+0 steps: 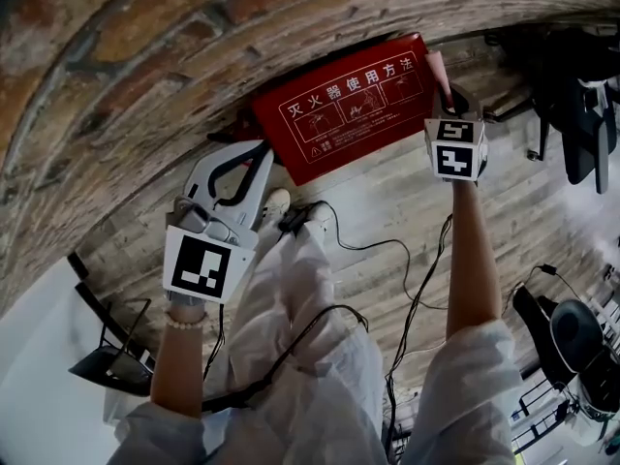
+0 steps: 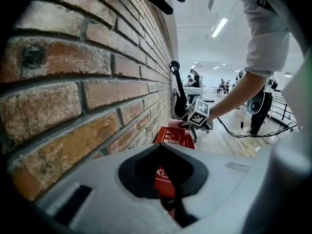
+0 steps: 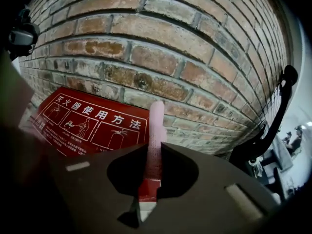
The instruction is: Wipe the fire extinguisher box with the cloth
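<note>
The red fire extinguisher box (image 1: 354,105) with white printed instructions stands on the floor against the brick wall (image 1: 145,56). My right gripper (image 1: 449,93) is at the box's right end, shut on a pink cloth (image 1: 436,68) that rests at the box's top right corner. In the right gripper view the cloth (image 3: 155,126) sticks up from between the jaws of the right gripper (image 3: 155,147), beside the box (image 3: 87,123). My left gripper (image 1: 263,147) is shut on nothing, its tips near the box's left corner. The left gripper view shows the box (image 2: 176,136) past the gripper (image 2: 161,146).
Black cables (image 1: 407,298) trail over the wooden floor (image 1: 387,201). A black stand (image 3: 273,121) leans against the wall right of the box. Black chairs (image 1: 581,114) sit at far right, and a black frame (image 1: 111,352) at lower left. The person's white-clad legs (image 1: 310,327) are between the arms.
</note>
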Available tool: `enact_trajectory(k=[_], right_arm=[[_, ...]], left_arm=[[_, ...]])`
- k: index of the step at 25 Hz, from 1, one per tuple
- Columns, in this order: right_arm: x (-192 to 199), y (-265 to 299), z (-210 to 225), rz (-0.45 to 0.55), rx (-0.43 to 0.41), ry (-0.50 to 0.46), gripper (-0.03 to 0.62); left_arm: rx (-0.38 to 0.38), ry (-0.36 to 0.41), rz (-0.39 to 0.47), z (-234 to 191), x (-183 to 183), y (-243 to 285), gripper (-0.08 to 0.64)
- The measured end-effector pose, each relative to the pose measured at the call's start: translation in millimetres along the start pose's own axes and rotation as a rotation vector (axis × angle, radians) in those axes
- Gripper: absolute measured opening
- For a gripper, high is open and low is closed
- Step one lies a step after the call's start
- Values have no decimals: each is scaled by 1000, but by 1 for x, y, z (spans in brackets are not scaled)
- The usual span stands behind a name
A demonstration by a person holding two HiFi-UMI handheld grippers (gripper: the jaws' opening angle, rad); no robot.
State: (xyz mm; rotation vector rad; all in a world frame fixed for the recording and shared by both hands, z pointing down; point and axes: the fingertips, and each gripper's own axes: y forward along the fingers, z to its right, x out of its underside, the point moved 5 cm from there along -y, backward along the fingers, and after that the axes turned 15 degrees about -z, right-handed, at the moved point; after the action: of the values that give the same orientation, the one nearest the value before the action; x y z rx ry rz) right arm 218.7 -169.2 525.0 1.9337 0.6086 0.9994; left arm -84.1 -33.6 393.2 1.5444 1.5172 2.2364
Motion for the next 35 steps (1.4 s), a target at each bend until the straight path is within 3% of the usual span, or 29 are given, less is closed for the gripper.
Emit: enact_trajectory(k=[9, 24, 35], right_arm=[[7, 16, -19, -62, -67, -18, 20], [4, 11, -37, -35, -155, 21, 20], [-1, -2, -74, 3, -235, 45, 20]], left_arm=[[-3, -10, -6, 0, 4, 0, -2], [3, -4, 1, 0, 7, 0, -2], [3, -2, 9, -1, 9, -5, -2]])
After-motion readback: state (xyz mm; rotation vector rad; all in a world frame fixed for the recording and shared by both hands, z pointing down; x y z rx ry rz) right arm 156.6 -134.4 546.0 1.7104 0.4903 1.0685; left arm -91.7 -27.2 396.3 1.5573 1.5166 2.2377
